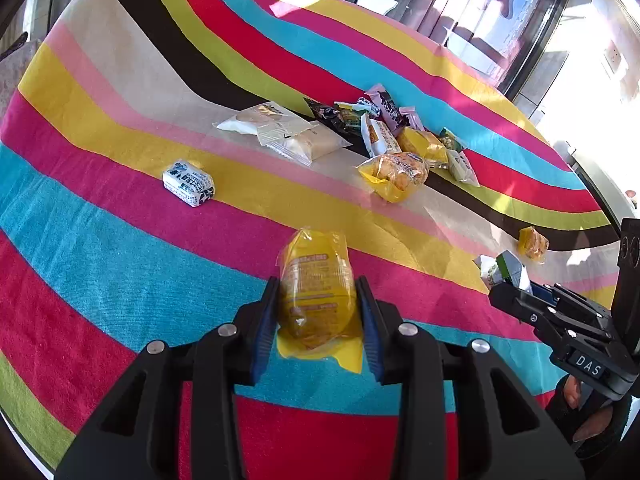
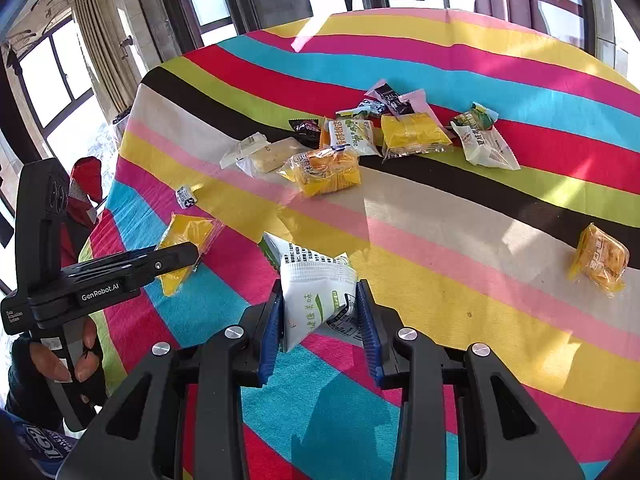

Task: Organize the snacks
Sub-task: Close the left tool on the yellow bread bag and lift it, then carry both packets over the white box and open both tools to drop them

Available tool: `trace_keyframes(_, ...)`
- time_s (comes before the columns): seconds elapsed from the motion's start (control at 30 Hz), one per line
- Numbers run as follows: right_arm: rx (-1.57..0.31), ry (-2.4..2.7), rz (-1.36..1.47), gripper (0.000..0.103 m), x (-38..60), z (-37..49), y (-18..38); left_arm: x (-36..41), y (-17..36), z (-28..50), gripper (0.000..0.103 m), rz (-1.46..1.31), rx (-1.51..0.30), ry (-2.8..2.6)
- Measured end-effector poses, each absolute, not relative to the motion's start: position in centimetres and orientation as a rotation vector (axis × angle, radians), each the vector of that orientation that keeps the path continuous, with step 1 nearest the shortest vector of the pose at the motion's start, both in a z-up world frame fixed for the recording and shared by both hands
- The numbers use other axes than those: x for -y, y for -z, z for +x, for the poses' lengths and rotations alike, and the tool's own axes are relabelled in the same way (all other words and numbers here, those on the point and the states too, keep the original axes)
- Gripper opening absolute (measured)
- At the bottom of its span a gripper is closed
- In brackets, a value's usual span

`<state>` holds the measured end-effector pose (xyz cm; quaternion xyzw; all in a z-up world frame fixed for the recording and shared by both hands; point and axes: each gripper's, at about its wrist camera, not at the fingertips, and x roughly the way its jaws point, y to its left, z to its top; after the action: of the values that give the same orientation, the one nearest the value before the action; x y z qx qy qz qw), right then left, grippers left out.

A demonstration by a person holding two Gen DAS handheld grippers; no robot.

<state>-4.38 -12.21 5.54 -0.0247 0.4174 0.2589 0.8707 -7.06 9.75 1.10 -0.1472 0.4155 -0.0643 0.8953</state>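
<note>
My left gripper (image 1: 319, 304) is shut on a yellow snack packet (image 1: 316, 292), held just above the striped tablecloth (image 1: 120, 240); it also shows in the right wrist view (image 2: 184, 240). My right gripper (image 2: 319, 304) is shut on a white and green snack packet (image 2: 316, 288), which also shows in the left wrist view (image 1: 506, 270). A pile of mixed snack packets (image 2: 384, 132) lies mid-table. A lone yellow packet (image 2: 600, 258) lies at the right. A small blue-white packet (image 1: 188, 182) lies apart at the left.
Two pale cracker packets (image 1: 280, 132) lie beside the pile. The table's far edge (image 2: 400, 12) meets windows and curtains. The left gripper's body (image 2: 80, 280) is close at the left in the right wrist view.
</note>
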Motion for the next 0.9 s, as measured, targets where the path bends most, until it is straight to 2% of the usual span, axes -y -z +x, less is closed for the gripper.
trace_keyframes(0.63, -0.885, -0.833, -0.192, 0.035, -1.4, -9.1, -5.6, -18.9, -1.5, -13.2, 0.038, -0.387, -0.792, -0.018)
trace_keyframes(0.9, -0.882, -0.984, -0.249, 0.035, -7.1, -11.1, -5.7, -23.8, -2.1, -18.5, 0.038, -0.385, -0.787, -0.120)
